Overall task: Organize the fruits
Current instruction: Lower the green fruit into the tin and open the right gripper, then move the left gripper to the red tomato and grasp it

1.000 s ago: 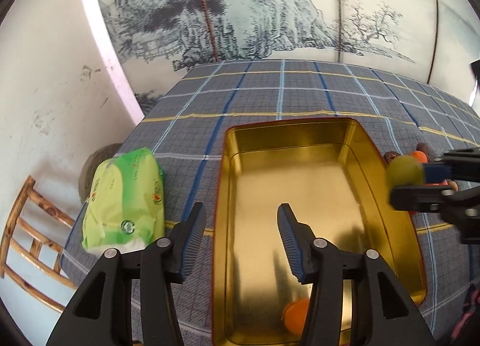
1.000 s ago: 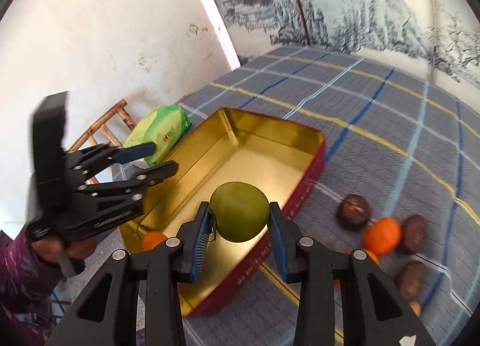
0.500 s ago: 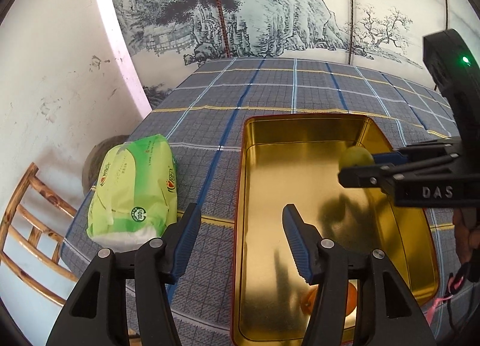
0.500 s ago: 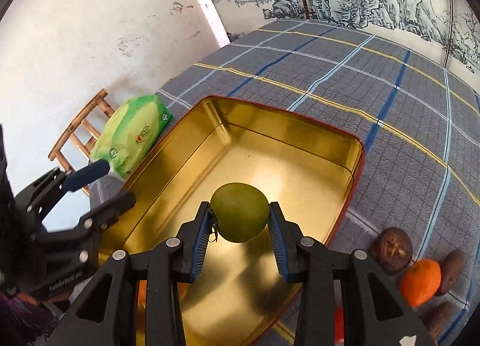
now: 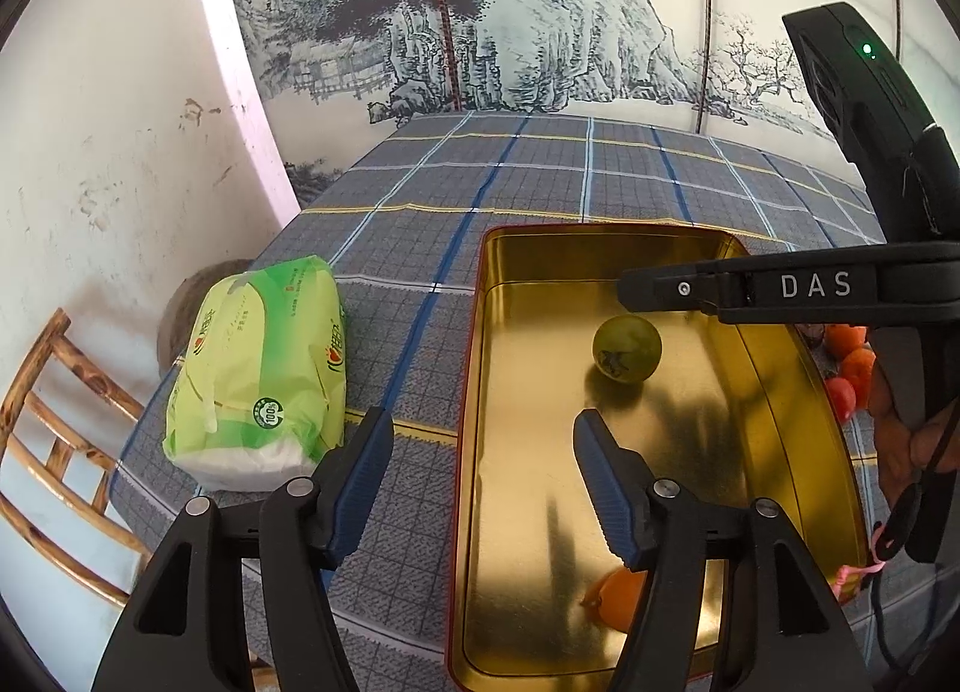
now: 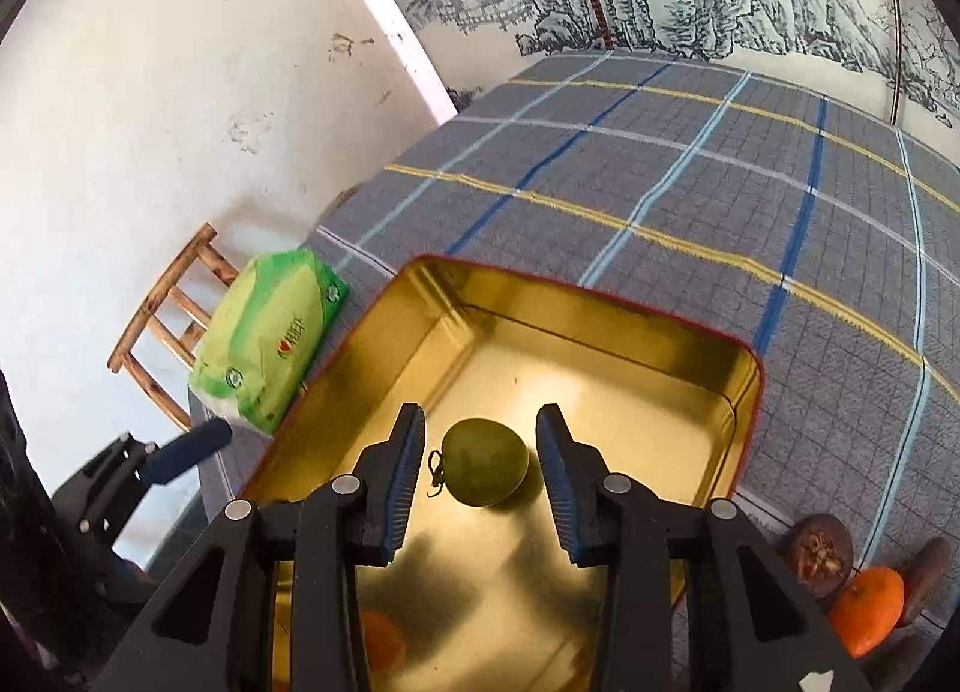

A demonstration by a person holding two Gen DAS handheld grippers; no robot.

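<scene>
Hidden/cut off first: the orange fruit point(image 5: 618, 602) at the near end of the tin point(image 5: 474, 452) is partly covered by the left gripper's own finger in the left wrist view, and in the right wrist view it shows only as an orange blur point(image 6: 381, 641) behind the right gripper's frame. The fruit pile outside the tin is cut by the frame edge: in the right wrist view one orange point(image 6: 867, 608) and two brown wrinkled fruits point(image 6: 819, 554) show, w/ more at the very edge too dark to name. In the left wrist view that pile is mostly behind the right gripper's arm; only red-orange bits point(image 5: 852, 368) peek out.

Green fruit point(image 6: 485, 470): round, dull olive-green, smooth skin, short dark stem curl on its left side in the right wrist view; a dark mark faces the left wrist cam point(image 5: 627, 349). It sits on the gold floor of the tin, toward the far half, w/ its shadow under it.

Right gripper point(image 6: 480, 476): jaws spread, one either side of the green fruit, w/ a gap on both sides, not touching it. Left gripper point(image 5: 480, 482): jaws spread wide, holding nothing, straddling the tin's left wall near its close end.

Tin is gold inside, red outside, on a bench under a grey plaid cloth point(image 5: 540, 182). A green tissue pack point(image 5: 264, 362) lies left of the tin, apart from it. Wooden chair point(image 5: 42, 452) partly in frame beyond the bench edge.
</scene>
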